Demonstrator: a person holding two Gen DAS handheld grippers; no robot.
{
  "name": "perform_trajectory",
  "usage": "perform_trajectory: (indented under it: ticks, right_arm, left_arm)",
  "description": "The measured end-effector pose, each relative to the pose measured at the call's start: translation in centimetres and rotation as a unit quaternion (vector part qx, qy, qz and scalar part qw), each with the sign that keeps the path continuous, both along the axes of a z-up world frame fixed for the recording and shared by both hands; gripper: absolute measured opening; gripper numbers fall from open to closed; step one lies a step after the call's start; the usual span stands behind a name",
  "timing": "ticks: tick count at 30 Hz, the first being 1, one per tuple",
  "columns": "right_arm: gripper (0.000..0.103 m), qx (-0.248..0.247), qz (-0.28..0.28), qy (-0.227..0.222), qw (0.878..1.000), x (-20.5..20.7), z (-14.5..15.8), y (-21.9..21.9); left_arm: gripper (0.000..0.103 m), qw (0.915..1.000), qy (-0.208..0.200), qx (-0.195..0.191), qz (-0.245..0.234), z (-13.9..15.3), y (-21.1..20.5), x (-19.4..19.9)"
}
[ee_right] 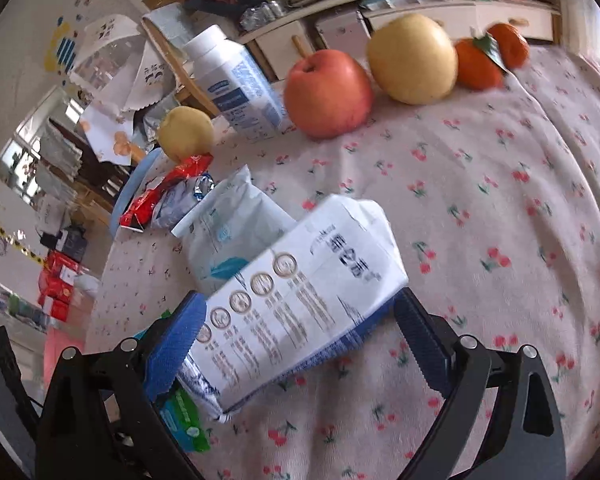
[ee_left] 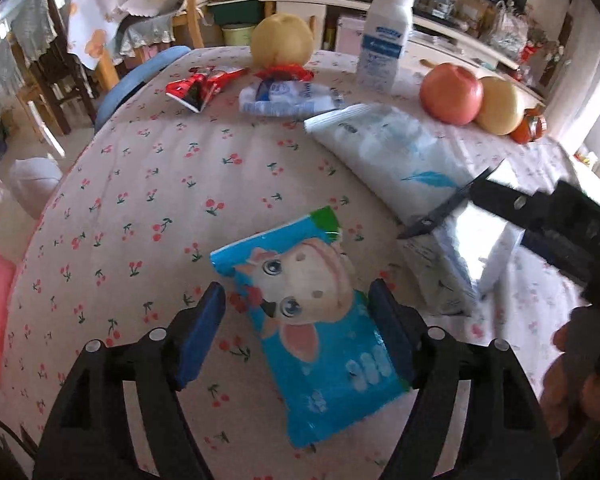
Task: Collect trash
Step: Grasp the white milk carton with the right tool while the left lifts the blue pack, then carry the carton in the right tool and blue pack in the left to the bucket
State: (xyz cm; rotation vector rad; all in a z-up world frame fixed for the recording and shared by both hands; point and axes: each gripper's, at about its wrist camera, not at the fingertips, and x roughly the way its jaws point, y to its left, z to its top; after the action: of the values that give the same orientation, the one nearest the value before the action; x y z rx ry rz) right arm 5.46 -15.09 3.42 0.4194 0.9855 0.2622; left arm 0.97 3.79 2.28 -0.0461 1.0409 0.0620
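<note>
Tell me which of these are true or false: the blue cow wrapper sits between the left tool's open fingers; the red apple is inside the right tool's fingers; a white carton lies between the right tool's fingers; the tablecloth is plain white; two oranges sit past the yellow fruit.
1. The blue cow wrapper sits between the left gripper's open fingers. True.
2. The red apple is inside the right gripper's fingers. False: it stands far back on the table.
3. A white carton lies between the right gripper's fingers. True.
4. The tablecloth is plain white. False: it has a cherry print.
5. Two oranges sit past the yellow fruit. True.
</note>
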Motion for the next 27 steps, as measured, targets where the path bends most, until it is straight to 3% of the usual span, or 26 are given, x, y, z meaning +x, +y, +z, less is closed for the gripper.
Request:
perform_trajectory:
  ticks: [6, 12, 18, 27]
  right_arm:
    - [0.094, -0.019, 0.007, -0.013, 1.000, 0.9, -0.2, 1.0]
    - [0.094, -0.084, 0.046, -0.056, 0.994, 0.4, 0.5, 3.3]
    - [0.071, -0.113, 0.085, -0.075, 0.987, -0.6, 1.2, 4.9]
    - [0.065, -0.125, 0.117, -0.083, 0.982, -2.1, 1.4, 6.3]
  left_arm:
    - [0.075, 0.9999, -0.007, -0.014, 0.005, -0.5, 0.7, 0.2]
    - [0.053, 0.9990, -0.019, -0.035, 0.019, -0.2, 2.0, -0.3]
    - [0.046, 0.9971, -0.018, -0.070, 0.024, -0.1, 3.5, -1.1]
    - [0.044, 0.9956, -0.016, -0.091, 0.017, -0.1, 5.0, -2.9]
